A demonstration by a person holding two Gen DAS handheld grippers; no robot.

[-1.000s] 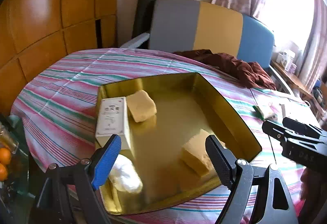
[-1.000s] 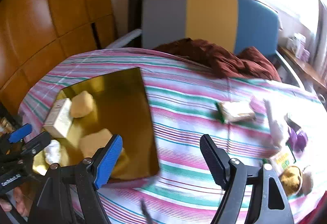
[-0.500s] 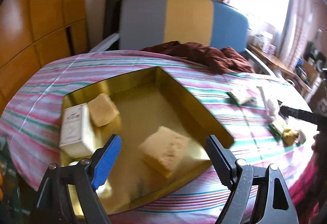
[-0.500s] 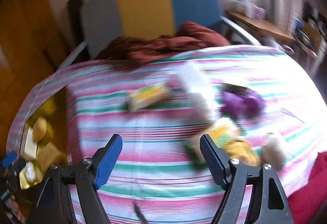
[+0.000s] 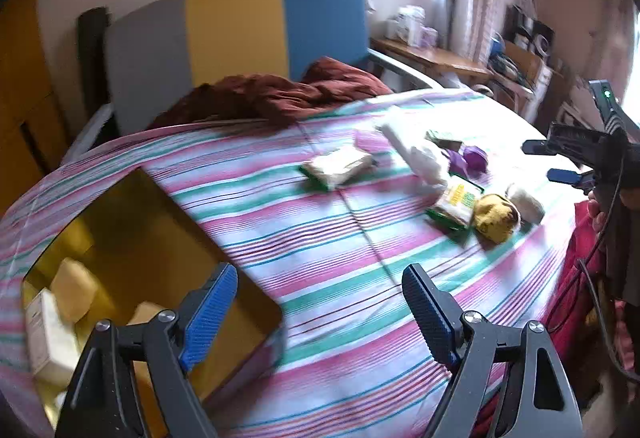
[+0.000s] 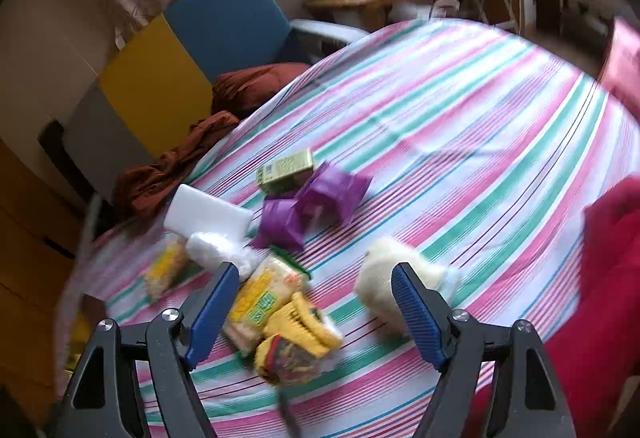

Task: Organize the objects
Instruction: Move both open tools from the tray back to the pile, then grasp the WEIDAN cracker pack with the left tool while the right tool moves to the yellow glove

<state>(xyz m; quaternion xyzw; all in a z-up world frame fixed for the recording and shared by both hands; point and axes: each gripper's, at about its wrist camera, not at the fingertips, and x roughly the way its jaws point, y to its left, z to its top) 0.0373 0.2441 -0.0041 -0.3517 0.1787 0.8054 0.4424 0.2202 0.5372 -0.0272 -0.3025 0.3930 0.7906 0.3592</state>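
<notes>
gold tray [image 5: 224, 238] holds sponges [image 5: 74, 288], box [image 5: 48, 334].

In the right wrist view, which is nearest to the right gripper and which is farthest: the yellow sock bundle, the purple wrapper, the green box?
From the right gripper:
1. Yellow sock bundle, low between the open fingers, toward the left one.
2. Purple wrapper, further up the striped cloth, mid-table.
3. Green box, just beyond the wrapper, toward the chair.

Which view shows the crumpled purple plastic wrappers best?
Right wrist view: the crumpled purple plastic wrappers sit mid-frame, large, their folds visible despite blur. In the left wrist view they are small, far off and partly hidden behind a white packet.
</notes>
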